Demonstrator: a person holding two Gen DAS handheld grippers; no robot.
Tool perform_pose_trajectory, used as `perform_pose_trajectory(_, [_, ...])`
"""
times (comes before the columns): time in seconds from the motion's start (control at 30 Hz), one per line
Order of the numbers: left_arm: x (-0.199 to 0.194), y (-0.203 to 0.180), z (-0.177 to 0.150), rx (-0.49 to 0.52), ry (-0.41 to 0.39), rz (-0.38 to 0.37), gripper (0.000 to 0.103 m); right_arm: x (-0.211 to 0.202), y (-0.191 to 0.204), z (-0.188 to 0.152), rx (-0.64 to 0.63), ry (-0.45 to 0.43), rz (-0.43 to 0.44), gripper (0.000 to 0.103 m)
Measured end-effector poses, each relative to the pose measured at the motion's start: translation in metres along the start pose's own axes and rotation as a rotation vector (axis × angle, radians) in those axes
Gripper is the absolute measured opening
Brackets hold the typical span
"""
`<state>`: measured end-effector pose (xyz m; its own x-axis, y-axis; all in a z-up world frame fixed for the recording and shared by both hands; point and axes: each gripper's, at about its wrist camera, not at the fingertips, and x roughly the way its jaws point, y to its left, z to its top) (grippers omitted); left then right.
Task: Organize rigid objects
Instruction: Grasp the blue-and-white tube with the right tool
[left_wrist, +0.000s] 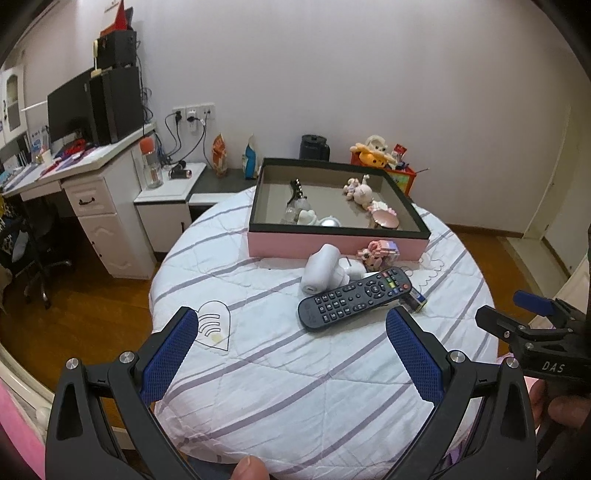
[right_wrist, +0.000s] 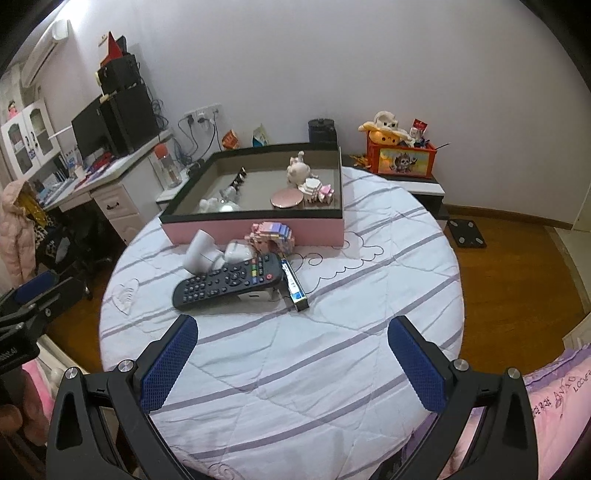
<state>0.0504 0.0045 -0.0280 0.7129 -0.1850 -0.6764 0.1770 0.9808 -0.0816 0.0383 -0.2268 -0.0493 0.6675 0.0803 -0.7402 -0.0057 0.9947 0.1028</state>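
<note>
Left wrist view: the left hand-held gripper (left_wrist: 291, 347) is spread wide and empty at lower centre; the remote control (left_wrist: 354, 297) lies mid-frame on the round tabletop (left_wrist: 295, 387), before the pink tray (left_wrist: 332, 243). Right wrist view: the right hand-held gripper (right_wrist: 291, 350) is likewise spread and empty; straddle the remote's narrow width squarely, then close.

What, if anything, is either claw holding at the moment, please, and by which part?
Nothing is held. The left claw and right claw are both open above the bedspread, short of the remote.
</note>
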Motion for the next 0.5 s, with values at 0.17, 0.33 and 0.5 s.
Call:
perform_pose_trajectory(0.17, [0.021, 0.001, 0.002, -0.003, 0.035, -0.001, 0.103, 0.034, -0.003, 0.001, -0.031, 0.063, -0.007, 0.103])
perform_pose_trajectory(0.33, [0.043, 0.001, 0.005, -0.003, 0.067, 0.001, 0.103, 0.066, -0.009, 0.004, -0.050, 0.110, -0.015, 0.099])
perform_pose_trajectory(0.5, [0.061, 0.000, 0.009, -0.001, 0.091, 0.003, 0.103, 0.092, -0.011, 0.009, -0.076, 0.148, -0.016, 0.082])
